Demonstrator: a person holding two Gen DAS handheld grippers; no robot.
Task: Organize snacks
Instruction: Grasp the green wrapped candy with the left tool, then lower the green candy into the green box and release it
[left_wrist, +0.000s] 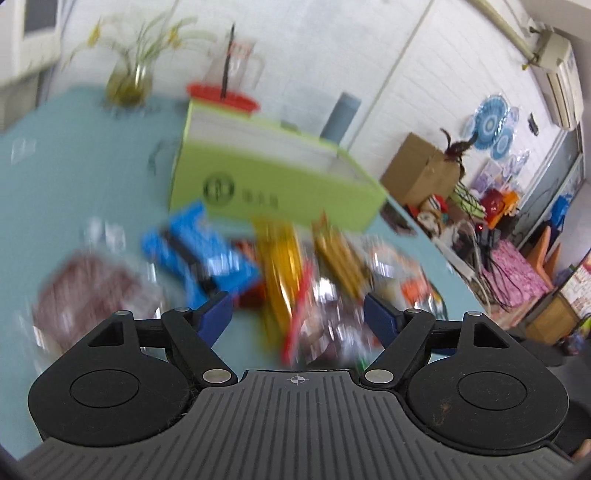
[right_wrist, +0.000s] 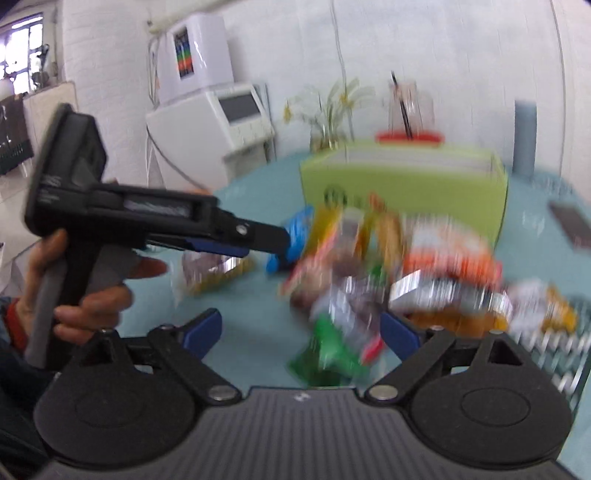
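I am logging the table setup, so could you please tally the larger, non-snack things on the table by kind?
Green box: 1
Vase of yellow flowers: 1
Clear pitcher: 1
Red lid or tray: 1
Grey cylinder: 1
Total: 5
The snack packets in front of the box are too blurred to count.

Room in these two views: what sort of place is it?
Probably a lived-in home or small office room: a wall air conditioner, cardboard boxes amid floor clutter, and a flower vase on the snack-strewn blue table.
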